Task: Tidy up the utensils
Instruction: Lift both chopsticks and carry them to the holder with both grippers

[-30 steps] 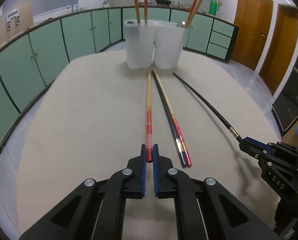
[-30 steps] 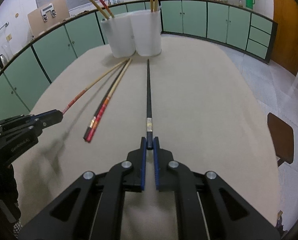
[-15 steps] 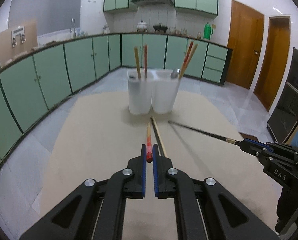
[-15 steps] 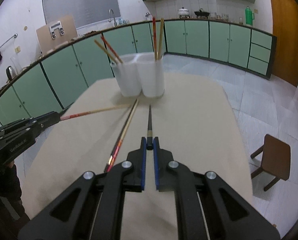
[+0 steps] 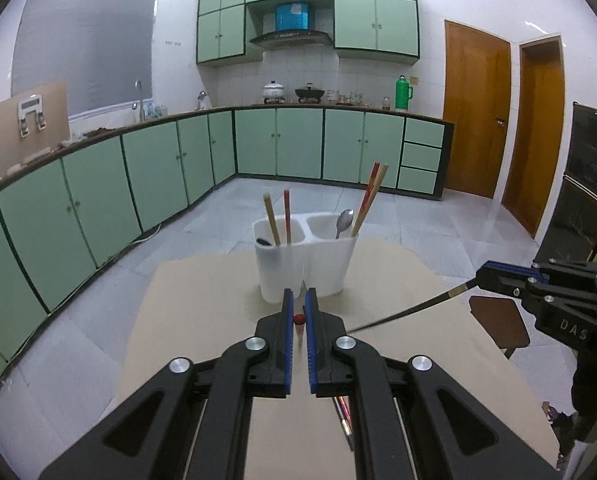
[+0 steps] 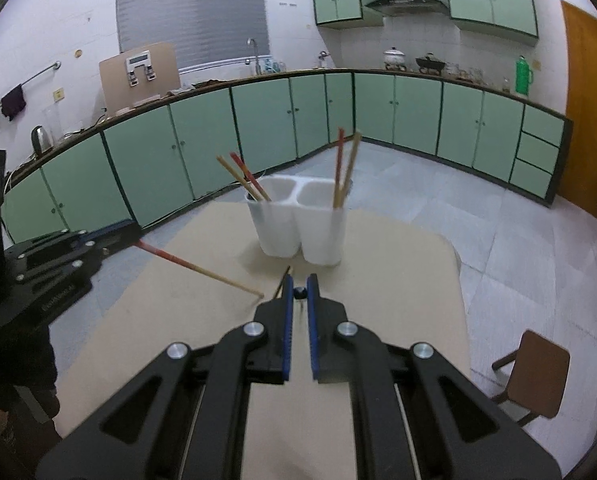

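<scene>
We hold the left tongs (image 5: pixel 297 316) clamped on the red-ended chopstick (image 6: pixel 202 273). From the left wrist we see only its round red tip (image 5: pixel 298 319) pinched between the blue pads. From the right wrist its whole length shows, slanting down from the left tongs (image 6: pixel 132 236) toward the counter (image 6: pixel 398 280), with its pale wooden end near the surface just left of our right tongs (image 6: pixel 298 292).

In the middle, at the far end of the beige counter (image 5: pixel 202 300), stands the white two-cup holder (image 5: pixel 304 256). In the left wrist view, its left cup holds a wooden chopstick (image 5: pixel 271 220), a red one (image 5: pixel 287 216) and a dark utensil head. Its right cup holds a metal spoon (image 5: pixel 344 222) and a leaning pair of chopsticks (image 5: pixel 370 196).

On the counter, partly hidden under the left tongs, lie more chopsticks (image 5: pixel 344 416), of which we see only a red and dark stretch.

Our right tongs are closed on the black chopstick (image 5: pixel 410 312). From the right wrist only its dark end (image 6: pixel 299 292) shows between the pads. From the left wrist we see it running from the right tongs (image 5: pixel 482 276) down and leftward, a gold band near the gripped end, its tip close to the counter.

At the right edge, a brown chair (image 6: pixel 534 372) stands on the tiled floor beside the counter.
</scene>
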{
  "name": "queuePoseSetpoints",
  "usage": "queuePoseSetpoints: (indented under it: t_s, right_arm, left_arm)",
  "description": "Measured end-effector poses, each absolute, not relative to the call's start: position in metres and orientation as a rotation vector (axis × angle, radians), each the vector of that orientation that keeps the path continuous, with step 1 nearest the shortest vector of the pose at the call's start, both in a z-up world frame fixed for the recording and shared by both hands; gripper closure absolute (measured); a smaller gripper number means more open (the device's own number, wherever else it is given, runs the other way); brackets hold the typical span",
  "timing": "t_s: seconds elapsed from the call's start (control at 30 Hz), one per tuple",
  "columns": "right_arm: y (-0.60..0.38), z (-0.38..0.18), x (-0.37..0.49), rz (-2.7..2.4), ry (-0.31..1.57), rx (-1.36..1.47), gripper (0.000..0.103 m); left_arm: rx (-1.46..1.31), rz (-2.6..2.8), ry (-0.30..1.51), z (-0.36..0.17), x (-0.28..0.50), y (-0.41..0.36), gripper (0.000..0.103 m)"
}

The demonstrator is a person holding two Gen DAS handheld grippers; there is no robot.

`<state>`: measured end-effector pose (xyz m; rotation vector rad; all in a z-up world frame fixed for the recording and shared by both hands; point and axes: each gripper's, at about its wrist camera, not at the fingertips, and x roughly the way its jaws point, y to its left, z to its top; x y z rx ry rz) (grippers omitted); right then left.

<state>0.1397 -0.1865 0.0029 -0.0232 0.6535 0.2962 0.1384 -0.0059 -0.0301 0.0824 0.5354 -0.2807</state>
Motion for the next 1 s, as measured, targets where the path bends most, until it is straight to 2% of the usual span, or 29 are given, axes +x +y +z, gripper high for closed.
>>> queuePoseSetpoints:
  t_s: [0.63, 1.0]
  right_arm:
    - [-0.189, 0.056, 0.180, 0.361, 0.645, -0.048, 0.097]
    - [-0.194, 0.120, 0.203, 0.398, 0.537, -0.048, 0.097]
  left_arm:
    - [0.131, -0.354, 0.502, 0.000, 0.162, -0.025, 0.097]
    - [0.133, -0.402, 0.373, 0.058, 0.172, -0.040, 0.097]
